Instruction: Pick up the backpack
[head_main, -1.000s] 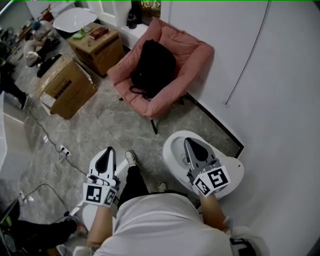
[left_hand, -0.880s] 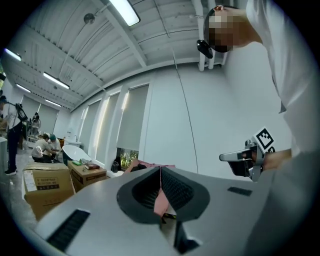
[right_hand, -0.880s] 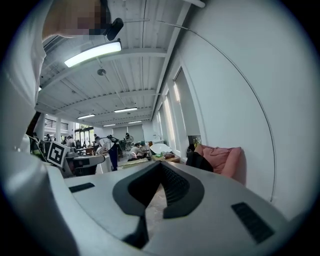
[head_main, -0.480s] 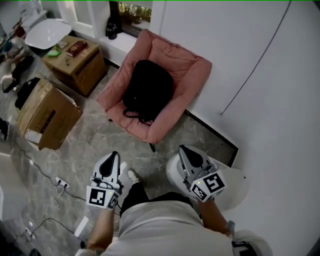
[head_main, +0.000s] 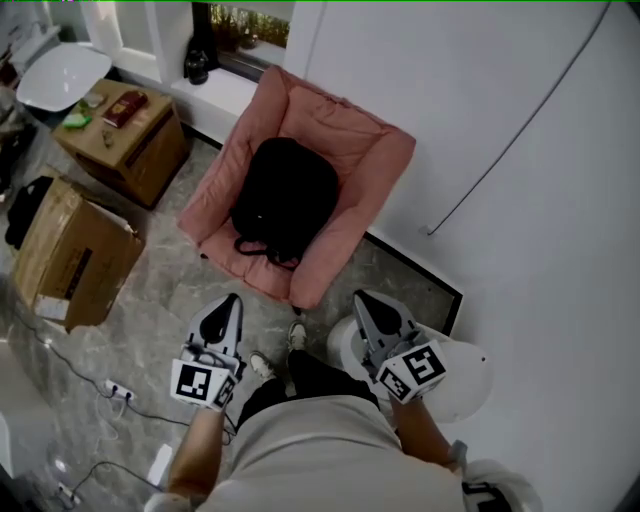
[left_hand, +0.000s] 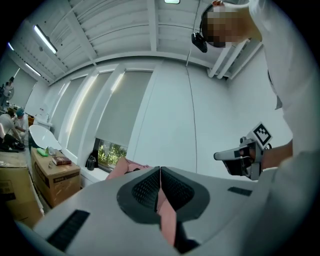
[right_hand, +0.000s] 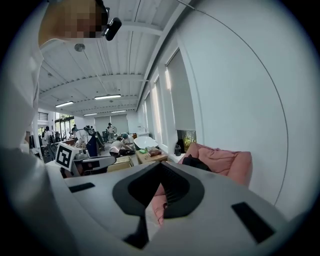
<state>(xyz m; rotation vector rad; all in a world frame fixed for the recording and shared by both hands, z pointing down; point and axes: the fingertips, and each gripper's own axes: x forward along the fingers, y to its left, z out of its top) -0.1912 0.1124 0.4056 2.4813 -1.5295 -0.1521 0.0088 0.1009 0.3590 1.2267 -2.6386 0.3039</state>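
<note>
Grey marbled floor (head_main: 170, 300) and a white wall (head_main: 520, 200) frame this one, and the black backpack (head_main: 285, 200) sits in the seat of the pink chair (head_main: 350, 140), leaning on the back cushion with its strap loops (head_main: 255, 248) spilling toward the front edge. Both tools hang short of the chair, well apart from the bag: the left gripper (head_main: 228, 302) has its jaws clenched on nothing, and the right gripper (head_main: 362, 298) looks pinched together and empty too. That's the first hazard: arriving with the jaws closed would only shove the bag deeper into the padding. The body looks far too bulky and soft for a pinch, so a strap or top handle seems the only real hold. The danger there is nipping pink cushion along with the webbing and dragging the chair. A one-strap lift would likely let the bag swing and slip. Further out, a white stool (head_main: 465, 370) sits just under the right arm, a power strip (head_main: 118, 390) trails cable across the floor, and a cardboard box (head_main: 60, 250) crowds the left, all things to snag or trip on.
</note>
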